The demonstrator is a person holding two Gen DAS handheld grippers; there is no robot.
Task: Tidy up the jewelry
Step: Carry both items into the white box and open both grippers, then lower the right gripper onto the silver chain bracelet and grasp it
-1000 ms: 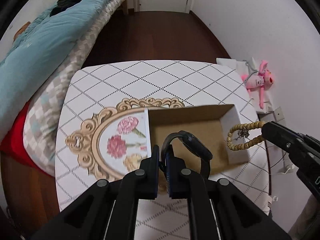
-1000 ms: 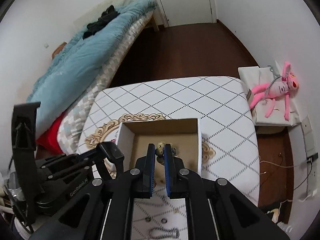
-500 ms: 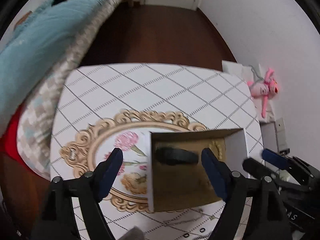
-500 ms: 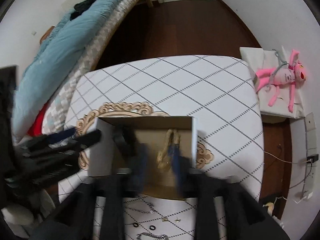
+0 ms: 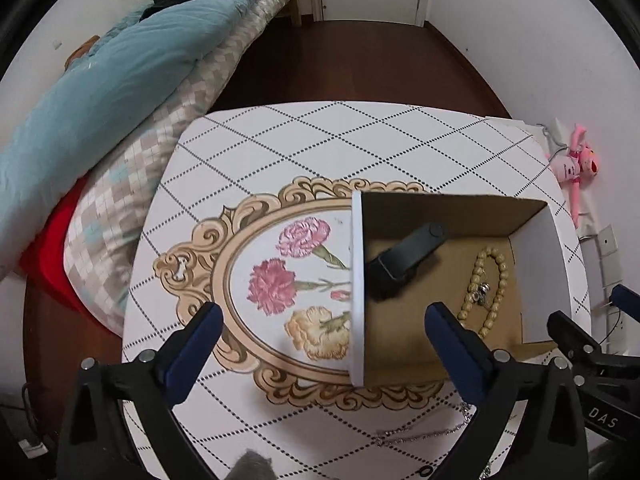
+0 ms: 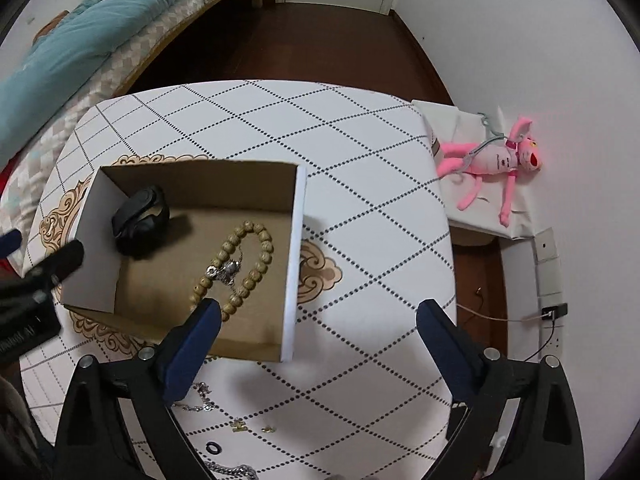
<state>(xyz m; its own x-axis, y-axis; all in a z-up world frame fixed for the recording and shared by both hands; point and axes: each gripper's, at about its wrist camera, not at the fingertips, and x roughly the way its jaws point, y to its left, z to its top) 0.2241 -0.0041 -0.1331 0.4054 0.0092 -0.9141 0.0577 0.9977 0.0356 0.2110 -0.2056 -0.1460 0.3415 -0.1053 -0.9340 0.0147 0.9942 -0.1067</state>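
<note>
An open cardboard box (image 5: 538, 280) (image 6: 294, 248) stands on the patterned table. Inside lie a black watch (image 5: 408, 256) (image 6: 140, 220) and a wooden bead bracelet (image 5: 486, 292) (image 6: 240, 268) with a silver charm. My left gripper (image 5: 320, 328) is open and empty above the box's left wall. My right gripper (image 6: 318, 322) is open and empty above the box's right wall. A silver chain (image 5: 424, 434) (image 6: 198, 400), small gold pieces (image 6: 252, 426) and a black ring (image 6: 213, 447) lie on the table in front of the box.
The white table (image 6: 360, 152) has a diamond pattern and a floral medallion (image 5: 288, 280). A bed with blue quilt (image 5: 100, 80) is at the left. A pink plush toy (image 6: 496, 160) lies on a white box at the right. Cables run along the right wall.
Both grippers opened and pulled back. The watch left my left gripper and the bead bracelet left my right gripper; both now lie in the box.
</note>
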